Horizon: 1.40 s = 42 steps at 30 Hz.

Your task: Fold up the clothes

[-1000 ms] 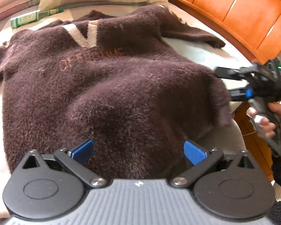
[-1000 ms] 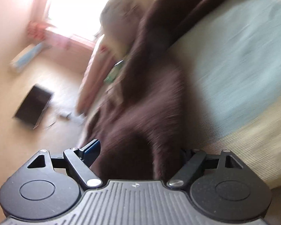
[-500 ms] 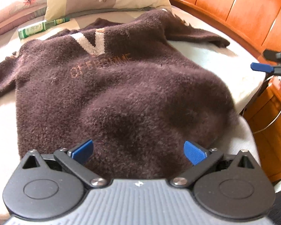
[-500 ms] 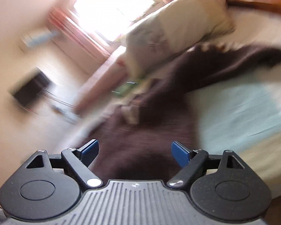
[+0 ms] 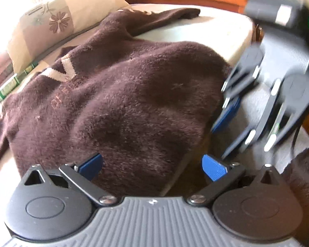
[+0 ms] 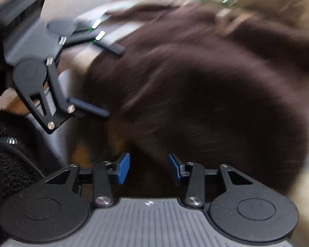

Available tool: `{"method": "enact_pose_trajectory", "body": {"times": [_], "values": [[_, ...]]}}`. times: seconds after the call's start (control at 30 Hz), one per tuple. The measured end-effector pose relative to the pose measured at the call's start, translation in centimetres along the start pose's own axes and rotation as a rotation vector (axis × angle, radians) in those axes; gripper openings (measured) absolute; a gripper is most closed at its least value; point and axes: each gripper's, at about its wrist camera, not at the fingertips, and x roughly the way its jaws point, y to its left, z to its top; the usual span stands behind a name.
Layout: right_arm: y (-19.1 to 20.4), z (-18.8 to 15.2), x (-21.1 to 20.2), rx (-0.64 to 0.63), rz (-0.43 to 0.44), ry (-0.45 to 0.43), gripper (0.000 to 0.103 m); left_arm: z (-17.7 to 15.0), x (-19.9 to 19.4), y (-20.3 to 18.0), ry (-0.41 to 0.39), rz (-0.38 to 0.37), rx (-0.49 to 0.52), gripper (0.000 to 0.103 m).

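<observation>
We see brown fuzzy sweater [image 5: 121, 103] spread below floral pillow [image 5: 57, 20] | soft, thick, limp; we judge hem corners best hold | left gripper [image 5: 152, 164] wide, empty | right gripper [image 6: 148, 167] narrower, empty

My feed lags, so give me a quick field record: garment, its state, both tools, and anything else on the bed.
garment: brown sweater
state: spread on bed, unfolded, hem at near edge
left tool: open, at hem, gripping nothing
right tool: partly open, near hem; view blurred
other items: floral pillow, green bottle
</observation>
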Motion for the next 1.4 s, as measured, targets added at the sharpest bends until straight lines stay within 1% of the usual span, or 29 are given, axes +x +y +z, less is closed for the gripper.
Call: {"method": "enact_pose_trajectory", "body": {"times": [0.03,0.1,0.13,0.23,0.33,0.37,0.4,0.43,0.53,0.6,0.63,0.73,0.8,0.87,1.03,1.07,1.13,1.2,1.27,1.37,1.4], "values": [[0.5,0.1,1.2,-0.004,0.013,0.024,0.048,-0.1,-0.1,0.0,-0.006,-0.004,-0.013,0.102],[1.1,0.7,3.4,-0.008,-0.039,0.047,0.044,-0.3,-0.3,0.1,-0.018,-0.012,-0.039,0.102],[1.1,1.1,4.0,-0.003,-0.06,0.038,0.039,-0.5,-0.6,0.2,-0.025,-0.013,-0.046,0.102],[1.4,2.7,2.2,0.015,-0.065,-0.051,0.038,-1.0,-2.1,0.2,-0.057,-0.023,-0.043,0.102],[2.0,4.0,-1.1,-0.023,-0.132,-0.182,0.039,-1.7,-2.6,0.5,-0.074,-0.1,-0.075,0.102],[1.7,4.4,-1.5,-0.023,-0.164,-0.209,0.041,-1.8,-2.6,0.5,-0.075,-0.145,-0.093,0.102],[1.5,4.8,-2.0,-0.021,-0.197,-0.236,0.044,-1.8,-2.4,0.6,-0.091,-0.233,-0.129,0.102],[1.0,5.3,-1.8,-0.015,-0.225,-0.244,0.044,-1.8,-2.2,0.8,-0.109,-0.325,-0.168,0.102],[-0.9,6.5,-0.7,0.022,-0.241,-0.226,0.044,-1.4,-0.6,0.7,-0.11,-0.447,-0.227,0.102],[-1.6,6.7,-0.3,0.059,-0.238,-0.212,0.044,-1.0,0.3,0.3,-0.078,-0.425,-0.221,0.102],[-1.9,6.7,-0.3,0.072,-0.237,-0.207,0.044,-1.0,0.5,0.3,-0.07,-0.443,-0.218,0.102],[-1.6,6.3,-1.5,0.056,-0.203,-0.215,0.044,-0.7,1.3,0.3,-0.045,-0.513,-0.228,0.102],[-1.3,5.2,-2.3,0.052,-0.18,-0.188,0.044,-0.3,1.8,-0.3,-0.016,-0.503,-0.202,0.102],[-1.3,4.1,-2.8,0.058,-0.142,-0.15,0.044,-0.5,2.1,-0.4,-0.01,-0.472,-0.206,0.102],[-0.9,0.7,-1.2,0.101,-0.039,-0.04,0.044,-0.9,2.6,-0.7,0.001,-0.391,-0.218,0.102],[-0.8,0.3,-0.5,0.113,-0.046,-0.033,0.044,-1.0,2.7,-0.7,0.003,-0.375,-0.22,0.102],[-0.8,0.0,0.4,0.136,-0.073,-0.053,0.043,-1.1,2.9,-0.8,0.007,-0.342,-0.225,0.102],[-0.5,0.1,0.2,0.121,-0.121,-0.124,0.043,-1.3,3.1,-0.9,0.011,-0.31,-0.23,0.102],[0.5,0.5,-0.2,0.057,-0.16,-0.166,0.043,-1.5,2.0,-0.7,-0.024,-0.268,-0.216,0.102],[1.9,1.1,-0.9,-0.04,-0.219,-0.228,0.044,-1.5,1.1,0.0,-0.05,-0.181,-0.179,0.102],[2.2,1.3,-0.6,-0.071,-0.229,-0.222,0.044,-1.5,1.2,0.3,-0.039,-0.153,-0.173,0.102]]}}
